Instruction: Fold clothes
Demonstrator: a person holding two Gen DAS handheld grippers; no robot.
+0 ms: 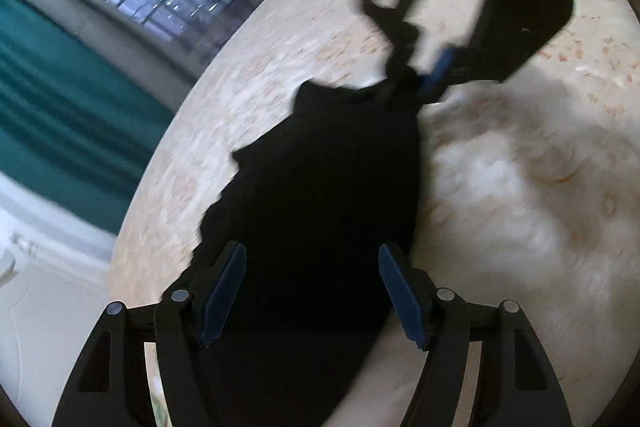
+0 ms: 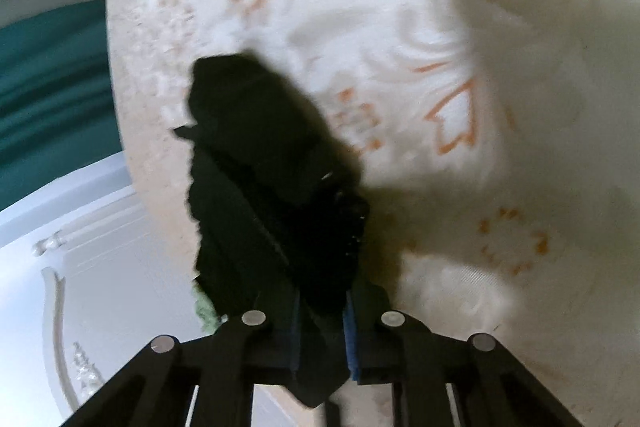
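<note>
While the right claw (image 2: 320, 331) is pinching one end of the black garment (image 1: 320, 187), the cloth is lying on the patterned bedspread (image 1: 520, 187), its long axis running from that claw toward the left claw (image 1: 312, 291). The left claw is hanging spread above the near end, gripping nothing.

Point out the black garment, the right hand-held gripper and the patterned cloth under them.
black garment (image 1: 320, 179), left wrist view, middle of the dark fabric.
right hand-held gripper (image 2: 322, 331), right wrist view, between its fingertips.
patterned cloth (image 2: 400, 27), right wrist view, bare stretch.
</note>
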